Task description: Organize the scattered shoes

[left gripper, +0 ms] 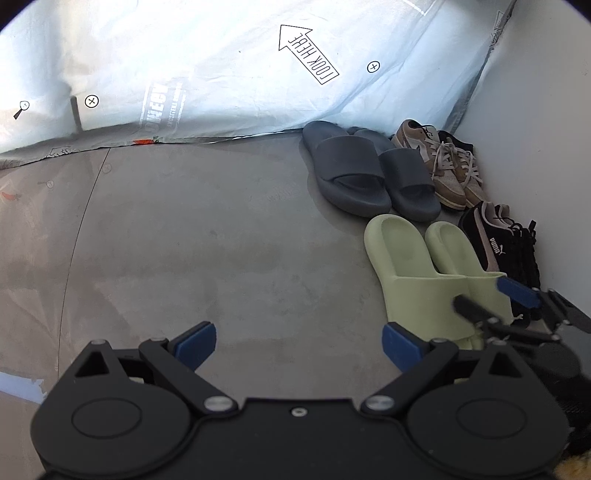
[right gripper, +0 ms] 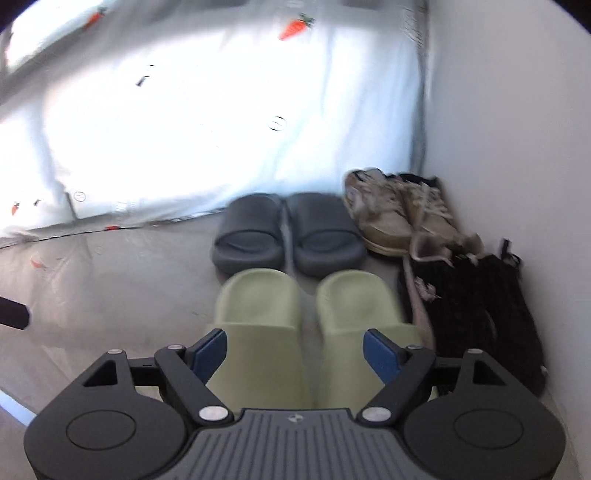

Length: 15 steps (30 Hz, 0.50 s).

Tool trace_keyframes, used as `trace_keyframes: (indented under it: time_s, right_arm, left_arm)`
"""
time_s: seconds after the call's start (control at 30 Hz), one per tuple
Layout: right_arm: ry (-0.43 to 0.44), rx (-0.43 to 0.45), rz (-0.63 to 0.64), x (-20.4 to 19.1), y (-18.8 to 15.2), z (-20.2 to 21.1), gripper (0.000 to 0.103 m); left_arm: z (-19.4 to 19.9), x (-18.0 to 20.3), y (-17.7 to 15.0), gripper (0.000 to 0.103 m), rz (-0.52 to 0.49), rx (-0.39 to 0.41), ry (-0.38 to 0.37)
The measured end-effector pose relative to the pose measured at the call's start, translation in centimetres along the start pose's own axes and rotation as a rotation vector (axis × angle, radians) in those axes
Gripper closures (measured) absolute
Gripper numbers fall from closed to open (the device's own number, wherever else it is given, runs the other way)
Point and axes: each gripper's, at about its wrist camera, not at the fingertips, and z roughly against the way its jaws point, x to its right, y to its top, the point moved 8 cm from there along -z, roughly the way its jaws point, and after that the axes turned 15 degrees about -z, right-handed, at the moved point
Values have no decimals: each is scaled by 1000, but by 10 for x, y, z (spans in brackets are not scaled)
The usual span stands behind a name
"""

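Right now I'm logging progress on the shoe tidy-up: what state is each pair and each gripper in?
Green slides: paired, side by side on the floor.
Grey slides: paired, beyond the green ones.
Tan sneakers: paired near the wall.
Black sneakers: paired along the wall.
Left gripper: open, empty.
Right gripper: open, above the green slides.

Grey floor (left gripper: 221, 240) under me, shiny in spots. Pale printed sheet (left gripper: 221, 66) stands along the far edge w/ a "LOOK HERE" arrow (left gripper: 308, 54), small circle marks & carrot prints (right gripper: 295, 25). Plain white wall (left gripper: 535, 129) on my right.
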Motion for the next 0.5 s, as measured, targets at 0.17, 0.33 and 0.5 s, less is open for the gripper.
trace_keyframes:
  time_s: [0.17, 0.33, 0.5]
  right_arm:
    - [-164, 31, 405, -54, -26, -46, 27]
    - [-216, 47, 491, -53, -32, -59, 27]
    - [-243, 31, 424, -41, -22, -60, 27]
  left_arm:
    - [8, -13, -3, 5, 32, 14, 27]
    - [9, -25, -8, 5, 67, 9, 37]
    - [10, -27, -7, 5, 77, 20, 35]
